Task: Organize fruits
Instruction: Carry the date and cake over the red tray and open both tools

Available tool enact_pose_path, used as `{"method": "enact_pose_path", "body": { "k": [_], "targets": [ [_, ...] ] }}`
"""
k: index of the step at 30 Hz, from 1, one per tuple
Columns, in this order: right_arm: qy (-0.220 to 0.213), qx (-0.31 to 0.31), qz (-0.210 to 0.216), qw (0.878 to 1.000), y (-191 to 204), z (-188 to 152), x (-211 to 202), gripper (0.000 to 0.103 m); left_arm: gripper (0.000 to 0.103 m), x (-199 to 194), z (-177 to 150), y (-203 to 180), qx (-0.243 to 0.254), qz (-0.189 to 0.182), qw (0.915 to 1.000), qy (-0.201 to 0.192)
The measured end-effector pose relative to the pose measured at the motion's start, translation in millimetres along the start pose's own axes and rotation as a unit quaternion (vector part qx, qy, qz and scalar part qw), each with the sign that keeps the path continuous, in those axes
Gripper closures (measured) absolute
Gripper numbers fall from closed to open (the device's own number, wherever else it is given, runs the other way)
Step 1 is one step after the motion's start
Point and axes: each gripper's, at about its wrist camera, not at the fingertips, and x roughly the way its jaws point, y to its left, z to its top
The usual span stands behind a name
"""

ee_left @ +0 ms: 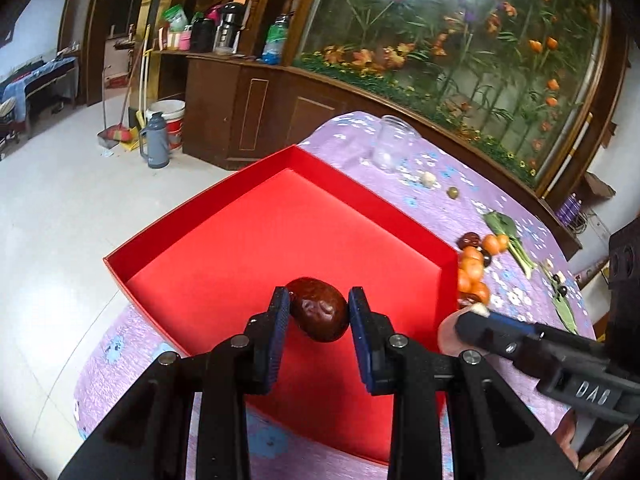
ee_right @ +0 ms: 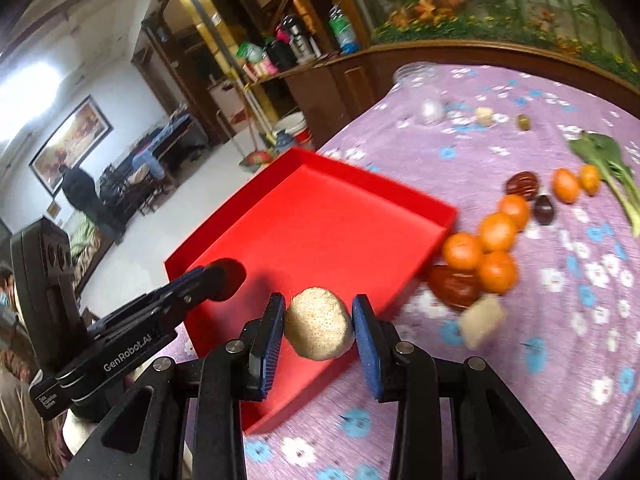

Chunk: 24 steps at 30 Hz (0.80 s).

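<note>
Evidently both grippers are loaded over the shallow red cardboard box (ee_left: 280, 216); the left gripper (ee_left: 319, 312) is closed on a wrinkled dark-red date (ee_left: 318, 310), its blue pads pressed against the fruit's two sides, held low above the box floor, presumably so that it can be set down without rolling; the right gripper (ee_right: 319, 328) is clamped the same way on a pale, rough-skinned round fruit (ee_right: 319, 328) above the box's near edge, seemingly for the same purpose; the box interior is otherwise seen bare. Just beside the box's right wall, a cluster of small orange fruits (ee_right: 486, 246) is left on the purple flowered tablecloth (ee_right: 520, 380), with more dates and a green leafy stalk (ee_right: 612, 172) farther off, so most sorting is judged undone.
</note>
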Motion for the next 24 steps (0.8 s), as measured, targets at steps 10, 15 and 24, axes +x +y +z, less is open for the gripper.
{"method": "enact_pose_path", "body": {
  "k": [10, 15, 24],
  "targets": [
    [0.036, -0.024, -0.008, 0.999, 15.7, -0.2, 46.6, 0.064, 0.074, 9.4, 2.3, 9.8, -0.002, 0.031, 0.9995, 0.0],
    [0.036, -0.027, -0.011, 0.999, 15.2, -0.1, 51.9, 0.062, 0.073, 8.7, 4.2, 9.7, 0.002, 0.043, 0.9991, -0.003],
    [0.011, -0.03, -0.015, 0.999, 11.7, 1.5, 31.2, 0.056, 0.046, -7.6, 10.2, -3.4, 0.008, 0.051, 0.9985, -0.021]
  ]
}}
